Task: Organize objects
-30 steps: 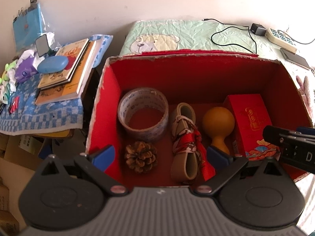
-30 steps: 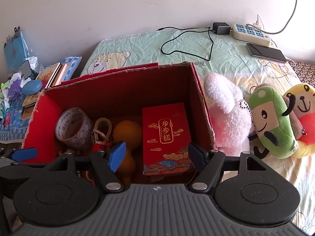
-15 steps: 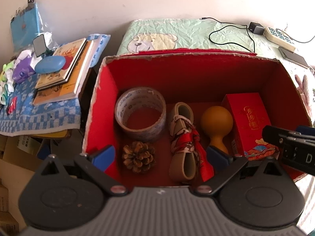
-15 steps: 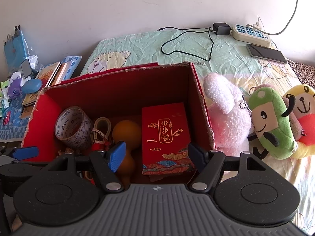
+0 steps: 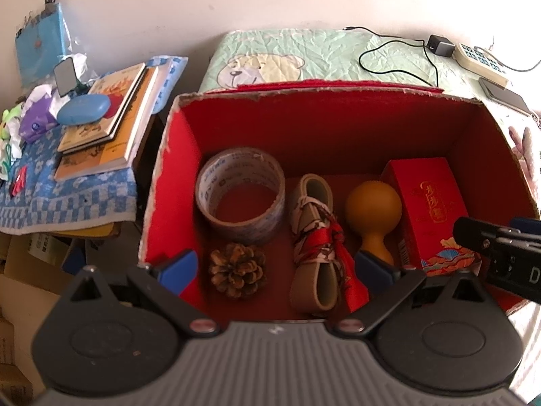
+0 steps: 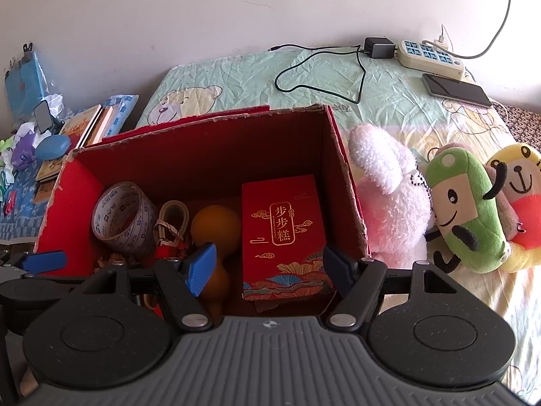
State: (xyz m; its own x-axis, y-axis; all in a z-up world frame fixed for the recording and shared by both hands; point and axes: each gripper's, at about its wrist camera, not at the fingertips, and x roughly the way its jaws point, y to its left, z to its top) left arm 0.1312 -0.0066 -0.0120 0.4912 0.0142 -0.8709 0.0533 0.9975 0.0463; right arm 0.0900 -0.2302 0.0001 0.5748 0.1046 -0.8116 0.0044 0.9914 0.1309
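Here, far left, side table under blue checked cloth, stacked books and blue case on top. Next, red-lined cardboard box on bed, open at top. Inside, from left: tape roll leaning on left wall, pine cone in front of it, rolled belt with red ribbon, orange gourd, red gift carton upright against right wall. Left gripper over near rim, jaws spread wide, nothing between them. Right gripper likewise released, empty, fingers straddling the red carton's lower end, apart from it. Right of box on bedspread: pink plush touching box wall, green plush, yellow plush. Far back right: power strip, charger cable, phone.
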